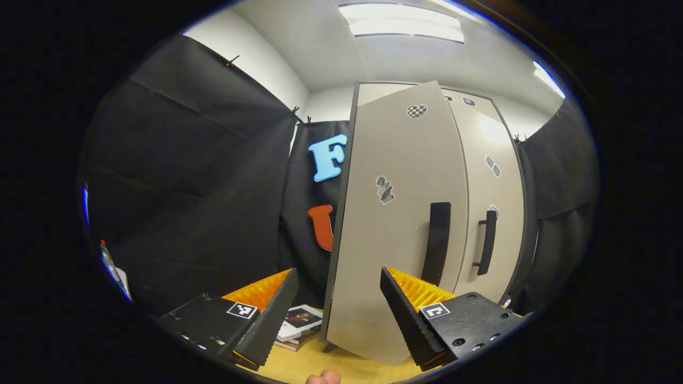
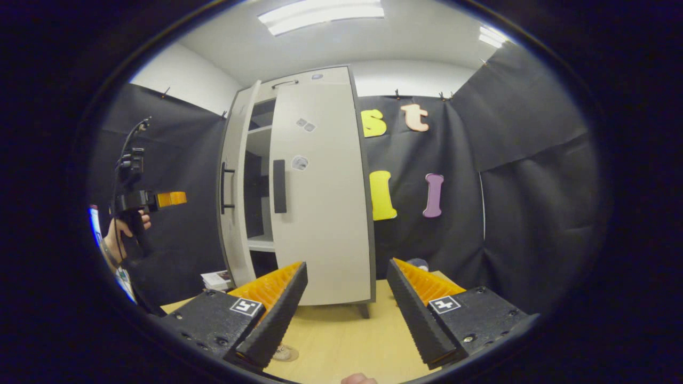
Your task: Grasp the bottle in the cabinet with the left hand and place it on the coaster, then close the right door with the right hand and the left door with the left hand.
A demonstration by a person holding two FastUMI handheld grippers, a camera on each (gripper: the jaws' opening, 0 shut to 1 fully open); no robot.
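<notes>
The cabinet (image 2: 299,186) stands on the wooden surface (image 2: 341,330) with its right door (image 2: 320,197) swung flat against the front and its left door (image 1: 400,224) hanging part-open, so a dark gap of shelves shows between them. The left gripper (image 1: 336,314) hovers right in front of that open door, its fingers spread wide with nothing between them, lined up near the door's black handle (image 1: 436,242), which looks to me like a setup for pushing the panel home. In the right gripper view, that same tool is held up high by a hand (image 2: 120,232), off to the cabinet's side. The right gripper (image 2: 347,309) waits lower and farther back, fingers also wide and empty, facing the closed door; its share seems finished. I can't make out the bottle anywhere; a small round thing (image 2: 285,352) lies on the surface just under the right gripper's finger, possibly the coaster, though it's too dim to be sure. Some books (image 1: 299,322) lie stacked beside the cabinet's foot.
</notes>
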